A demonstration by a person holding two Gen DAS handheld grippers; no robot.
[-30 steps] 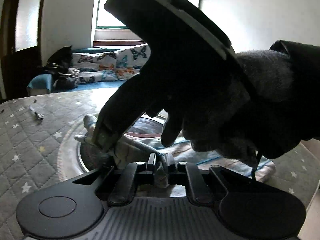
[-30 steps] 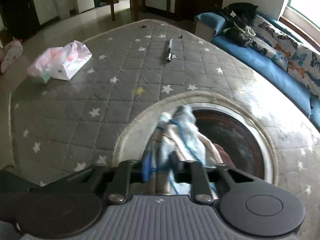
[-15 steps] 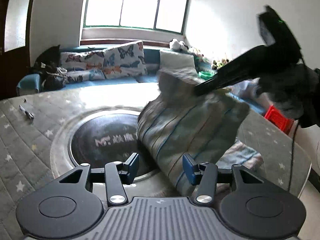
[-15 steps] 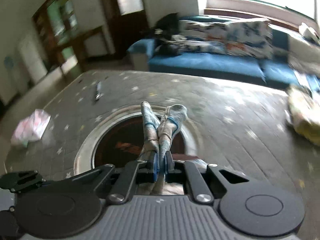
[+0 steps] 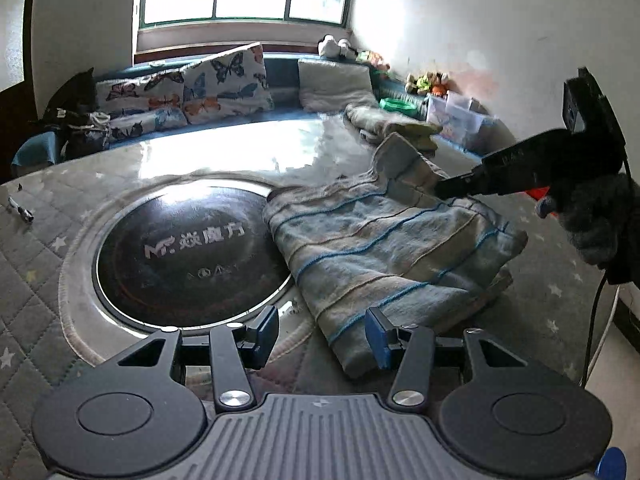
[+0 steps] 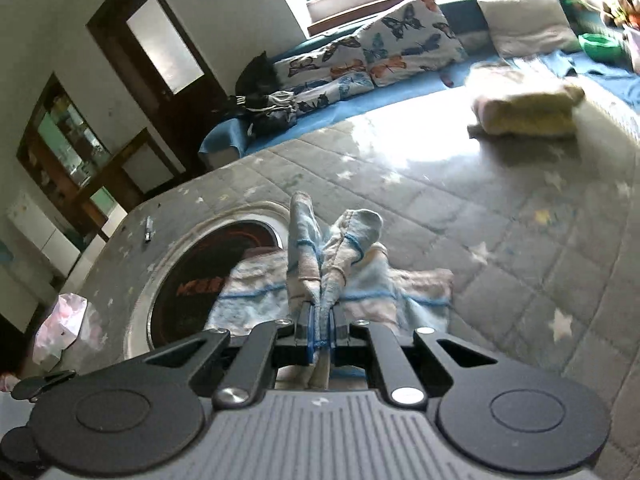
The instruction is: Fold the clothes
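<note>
Right gripper (image 6: pixel 320 332) clamped tight on bunched edge of striped garment (image 5: pixel 384 248), lifted to carry fold across; left gripper (image 5: pixel 322 334) half open, empty, beside near hem; garment draped over right rim of round inset (image 5: pixel 188 248) on quilted table (image 5: pixel 36 280)

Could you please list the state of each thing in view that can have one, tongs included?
Left tongs: open, nothing between the pads.
Right tongs: shut on the striped garment.
Striped garment: folded over on the quilted table cover, one end lifted by the right tongs.
Yellow clothes pile: folded, lying at the far side.
Pen: lying flat.
</note>
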